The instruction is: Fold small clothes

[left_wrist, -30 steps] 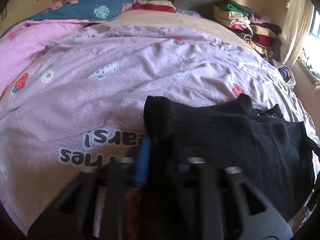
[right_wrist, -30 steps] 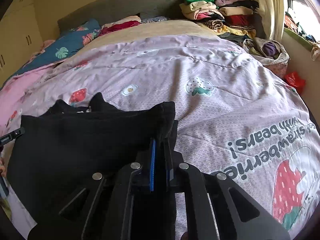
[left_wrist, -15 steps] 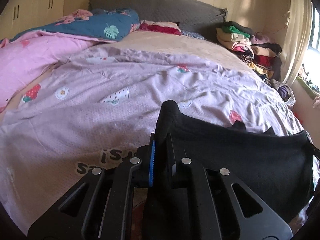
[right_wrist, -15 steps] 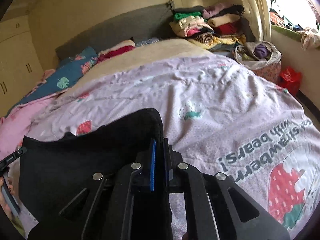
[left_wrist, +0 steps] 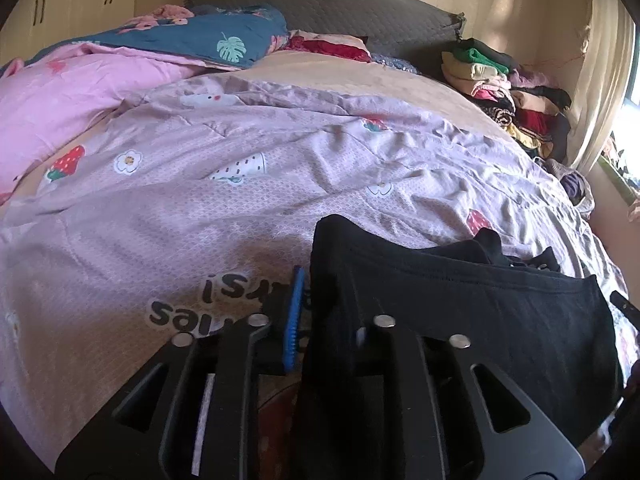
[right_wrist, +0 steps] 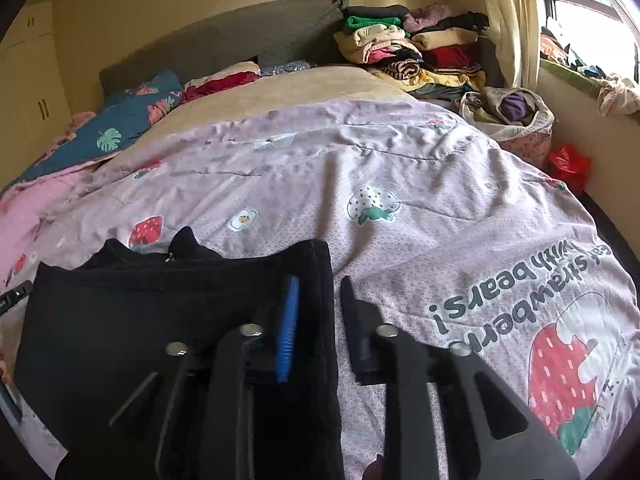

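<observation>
Both jaws opening, black garment [right_wrist: 160,320] lowered onto quilt [right_wrist: 400,184]

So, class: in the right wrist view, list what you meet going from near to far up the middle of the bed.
Black garment → white strawberry print on the lilac quilt → beige sheet → grey headboard.

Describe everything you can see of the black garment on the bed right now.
The black garment is a soft, knit-looking piece lying folded over on the lilac strawberry quilt, a stitched hem running along its upper edge. Darker layers with a small zipper peek out behind. The left gripper and right gripper stand at its two near corners, jaws opening; each corner lies between the fingers, seemingly no longer pinched.
</observation>
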